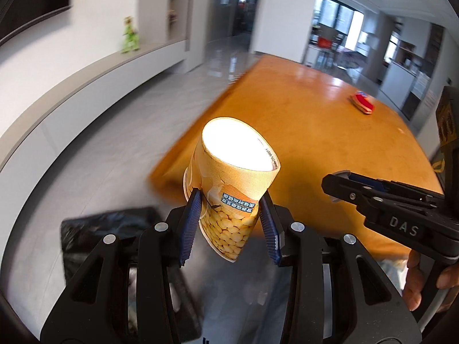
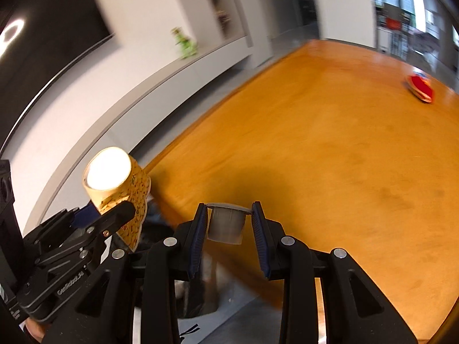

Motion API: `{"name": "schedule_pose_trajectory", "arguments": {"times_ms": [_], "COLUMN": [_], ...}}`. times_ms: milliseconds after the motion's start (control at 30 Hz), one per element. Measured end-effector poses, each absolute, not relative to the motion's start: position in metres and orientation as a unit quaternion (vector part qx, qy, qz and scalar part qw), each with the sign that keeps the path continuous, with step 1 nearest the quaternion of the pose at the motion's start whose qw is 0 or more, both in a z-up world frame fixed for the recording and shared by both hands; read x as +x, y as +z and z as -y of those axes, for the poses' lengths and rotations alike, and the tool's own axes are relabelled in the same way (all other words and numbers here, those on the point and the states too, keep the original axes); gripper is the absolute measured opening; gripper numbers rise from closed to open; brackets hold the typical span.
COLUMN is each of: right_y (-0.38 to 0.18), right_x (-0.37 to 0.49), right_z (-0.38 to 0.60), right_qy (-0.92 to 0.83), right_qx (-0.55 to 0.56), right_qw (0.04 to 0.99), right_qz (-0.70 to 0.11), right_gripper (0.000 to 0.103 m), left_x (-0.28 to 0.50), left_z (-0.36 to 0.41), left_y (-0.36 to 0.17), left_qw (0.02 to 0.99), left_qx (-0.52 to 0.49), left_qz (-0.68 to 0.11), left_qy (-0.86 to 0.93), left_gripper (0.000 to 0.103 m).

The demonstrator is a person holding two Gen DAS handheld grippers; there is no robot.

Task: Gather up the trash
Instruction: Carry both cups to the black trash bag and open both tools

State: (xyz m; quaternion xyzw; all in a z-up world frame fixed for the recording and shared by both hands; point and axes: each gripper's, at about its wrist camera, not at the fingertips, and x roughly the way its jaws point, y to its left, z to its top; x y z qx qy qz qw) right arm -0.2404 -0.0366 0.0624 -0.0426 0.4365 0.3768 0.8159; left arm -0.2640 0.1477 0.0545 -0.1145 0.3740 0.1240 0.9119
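Observation:
My left gripper (image 1: 229, 218) is shut on a yellow paper cup (image 1: 229, 189) printed with corn kernels, held tilted in the air beside the orange table's near corner; the cup also shows in the right wrist view (image 2: 114, 183). My right gripper (image 2: 228, 223) is shut on a small grey plastic cup (image 2: 225, 225), held above the table's edge. It shows from the side in the left wrist view (image 1: 341, 186). A bin lined with a black bag (image 1: 114, 229) stands on the floor below both grippers. A red wrapper (image 1: 363, 102) lies on the table's far side, also seen in the right wrist view (image 2: 420, 87).
The orange wooden table (image 2: 330, 157) fills the right side. Grey floor (image 1: 114, 132) runs to the left, bounded by a long white low cabinet (image 1: 86, 68) holding a green figurine (image 1: 130, 35). A dark screen (image 2: 51, 28) hangs on the wall.

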Motion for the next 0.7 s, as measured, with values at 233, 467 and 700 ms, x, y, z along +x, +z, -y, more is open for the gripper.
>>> {"name": "schedule_pose_trajectory", "arguments": {"times_ms": [233,467,700], "right_y": [0.043,0.015,0.003], "right_x": [-0.296,-0.337,-0.357], "right_z": [-0.024,-0.081,-0.108], "right_qy": [0.446,0.500,0.516], "right_qx": [-0.106,-0.161,-0.183], "right_qw": [0.766,0.712,0.698], "right_qz": [-0.451,-0.465,-0.462], "right_gripper": [0.033,0.033,0.068], "left_x": [-0.334,-0.399,-0.438], "left_z": [-0.194,-0.235,-0.269], "left_y": [0.031,-0.006,-0.025], "left_qw": [0.891,0.853,0.807], "left_qx": [-0.152,-0.201,-0.228], "left_qz": [-0.379,-0.401,-0.414], "left_qy": [0.199,0.268,0.354], "left_gripper": [0.041,0.042,0.097]}}
